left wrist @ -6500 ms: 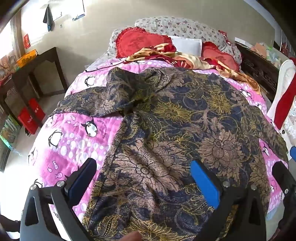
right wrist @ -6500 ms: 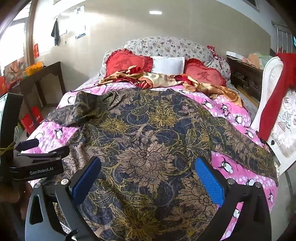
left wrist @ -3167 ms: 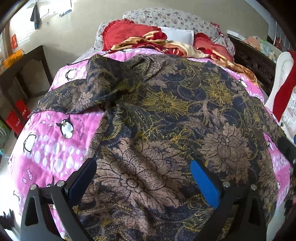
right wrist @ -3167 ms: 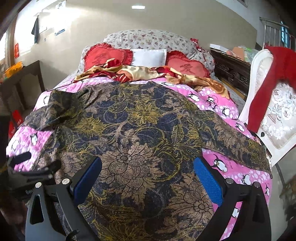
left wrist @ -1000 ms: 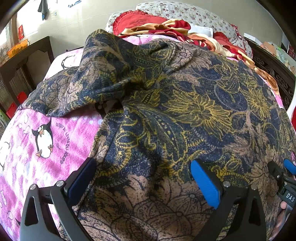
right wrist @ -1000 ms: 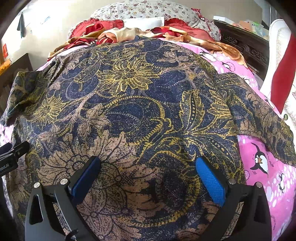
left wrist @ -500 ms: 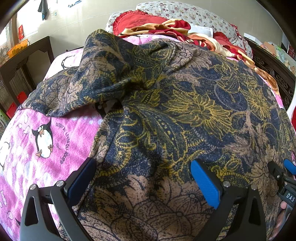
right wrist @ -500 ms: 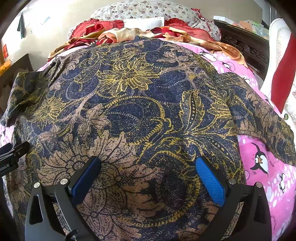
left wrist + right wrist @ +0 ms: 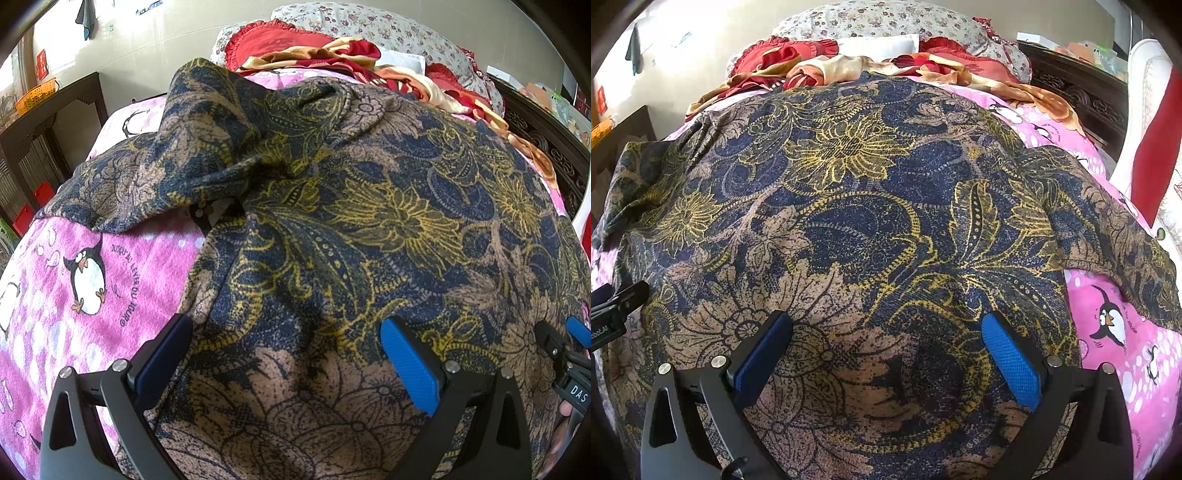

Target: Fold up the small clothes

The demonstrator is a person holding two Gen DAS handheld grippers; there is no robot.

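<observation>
- The left claw hangs low over the near part of the floral garment, its 2 blue ribbed pads spread wide apart with nothing between them.
- The right claw is likewise spread wide, hovering above the garment; whether either claw touches the cloth cannot be told.
- In the left view, part of the right tool shows at the lower right edge; in the right view, the left tool's black body peeks in at the left edge.
- The garment is a knit-looking fabric, navy with tan and yellow flowers, lying spread across the bed and covering most of its width.
- Its left sleeve is bunched and rumpled, folded over itself; the right sleeve lies flat, running toward the bed's right edge.
- The pink penguin bedspread shows bare on the left of the garment and again at the right, giving open room on both sides.
- Beyond the garment lie a red-and-gold crumpled cloth, red ruffled cushions and a floral pillow.
- A dark wooden table stands left of the bed; a carved dark headboard piece stands at the right.
</observation>
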